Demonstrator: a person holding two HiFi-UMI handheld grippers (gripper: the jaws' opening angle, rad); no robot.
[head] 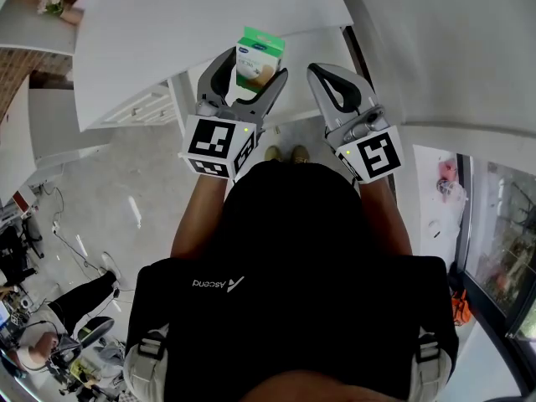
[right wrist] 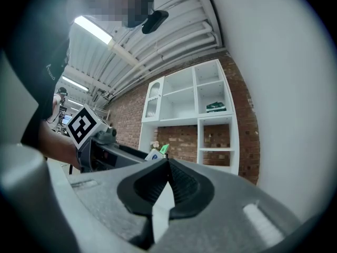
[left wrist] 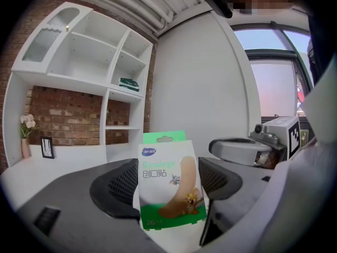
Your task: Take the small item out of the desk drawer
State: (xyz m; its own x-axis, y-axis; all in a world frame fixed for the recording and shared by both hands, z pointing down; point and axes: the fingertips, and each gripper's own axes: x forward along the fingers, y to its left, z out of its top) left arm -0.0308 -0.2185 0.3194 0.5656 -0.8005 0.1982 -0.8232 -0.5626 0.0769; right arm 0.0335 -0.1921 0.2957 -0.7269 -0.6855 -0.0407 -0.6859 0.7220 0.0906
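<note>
A small white and green bandage box with a cartoon print is clamped upright between the jaws of my left gripper, held in the air above the white desk. In the left gripper view the box fills the gap between the black pads. My right gripper hangs beside it on the right, shut with nothing in it; its ribbed pads meet in the right gripper view. The box's top peeks over the left gripper there.
White drawer fronts sit under the desk edge at the left. A white shelf unit against a brick wall holds a green item, with a vase and a frame on the counter. A white wall stands close ahead.
</note>
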